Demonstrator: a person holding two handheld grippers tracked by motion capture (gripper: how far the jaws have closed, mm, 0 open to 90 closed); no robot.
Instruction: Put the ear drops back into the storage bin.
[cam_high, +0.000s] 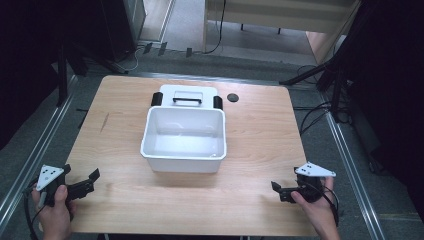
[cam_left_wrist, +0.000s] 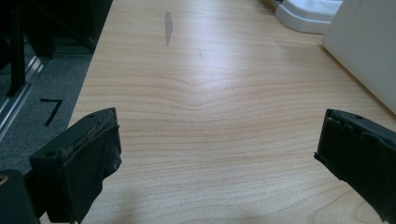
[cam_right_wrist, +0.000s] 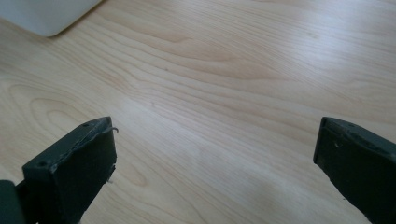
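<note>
Seemingly nothing has begun: the left gripper (cam_high: 85, 184) and right gripper (cam_high: 281, 190) rest wide apart and empty near the table's (cam_high: 250, 145) front corners, so either must first reach the white tub (cam_high: 183, 159) at its middle.

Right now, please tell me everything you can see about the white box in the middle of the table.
The white box looks like smooth plastic: rectangular, open-topped, with a rolled rim and rounded corners. It stands upright near the middle of the wooden table, and its inside looks empty. Directly behind it lies a white lid with a black handle and black side clips. Neither gripper touches it.
</note>
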